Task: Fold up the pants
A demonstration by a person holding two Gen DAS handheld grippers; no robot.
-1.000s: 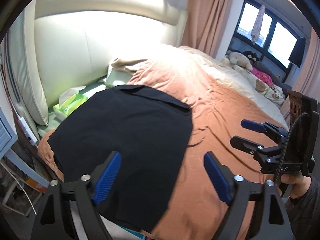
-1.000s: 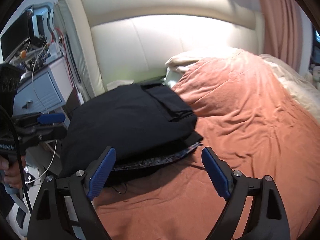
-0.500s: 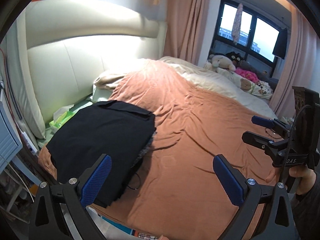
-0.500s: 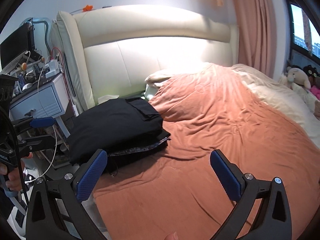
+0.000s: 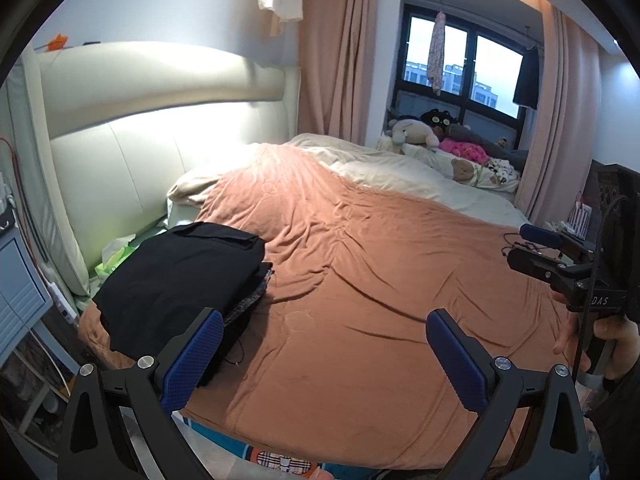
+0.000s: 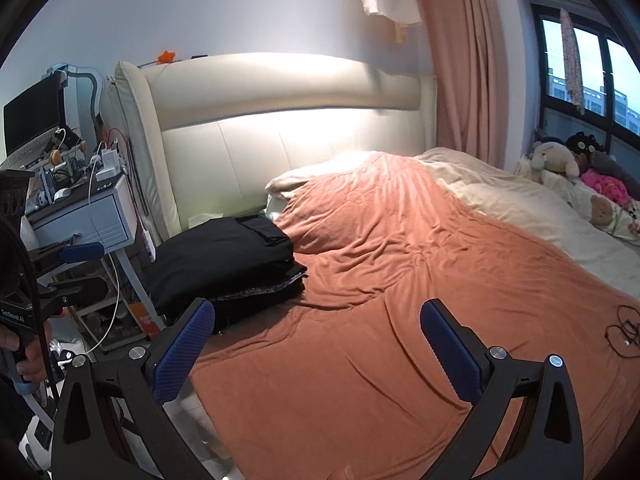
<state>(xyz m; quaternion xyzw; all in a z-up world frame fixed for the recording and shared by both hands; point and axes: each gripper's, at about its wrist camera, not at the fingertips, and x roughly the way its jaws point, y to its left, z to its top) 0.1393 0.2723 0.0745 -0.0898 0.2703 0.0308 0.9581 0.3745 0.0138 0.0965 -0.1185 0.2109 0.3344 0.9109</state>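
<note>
Where folded pants (image 5: 176,280) lie: pocket end toward headboard (image 5: 160,120).

Matt black cloth pants (image 5: 176,276), soft velvety blanket (image 5: 360,280), glossy leather-like headboard (image 5: 160,128)

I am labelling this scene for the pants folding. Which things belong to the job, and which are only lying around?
Job:
folded black pants
left gripper, open
right gripper, open

Lying about:
stuffed toys
cream quilt
black cable
green tissue pack

Folded pants (image 5: 176,276) lie on the bed's (image 5: 360,300) corner, beside the headboard (image 5: 160,128).
</note>
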